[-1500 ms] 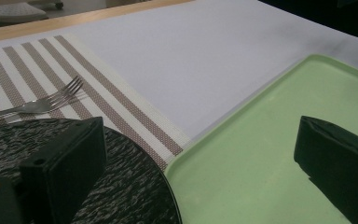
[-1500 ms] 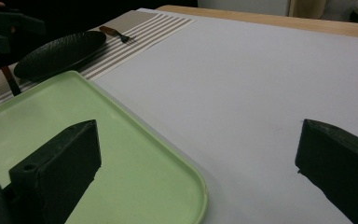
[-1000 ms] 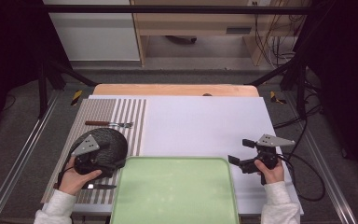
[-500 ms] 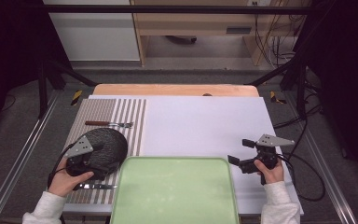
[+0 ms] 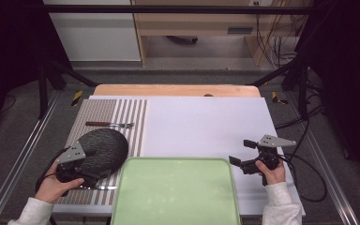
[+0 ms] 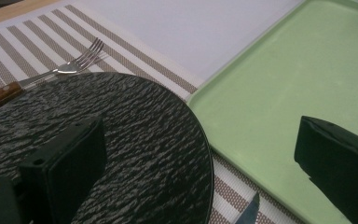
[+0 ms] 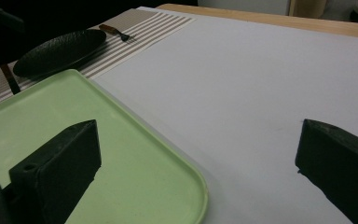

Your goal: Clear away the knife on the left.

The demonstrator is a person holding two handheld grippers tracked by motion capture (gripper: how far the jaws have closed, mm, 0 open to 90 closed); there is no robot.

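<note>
Left gripper (image 5: 86, 176): at the near left corner of the table, over the near rim of the black textured plate (image 5: 101, 147); jaws spread wide, nothing between them; in the left gripper view, one jaw above the plate, the other above the green tray's left edge.

Black textured plate (image 6: 135, 140): round, dark, ripple-patterned surface; flat on the striped placemat (image 5: 122, 112) near the table's left edge; just beside the green tray's far left corner.

Fork (image 5: 110, 124): wooden handle, metal tines; on the placemat beyond the plate, parallel to the table's far edge; tines just past the plate rim in the left gripper view (image 6: 81, 58).

Knife (image 6: 248, 213): tip visible on the placemat between plate and tray, at the near edge.

Green tray (image 5: 176, 197): rectangular, rounded corners, at the middle of the table's near edge.

Right gripper (image 5: 239, 164): near the table's right edge, just off the tray's far right corner; jaws spread apart, holding nothing; above the white table cover (image 5: 201, 122).

No brand, label or writing legible on any item.
</note>
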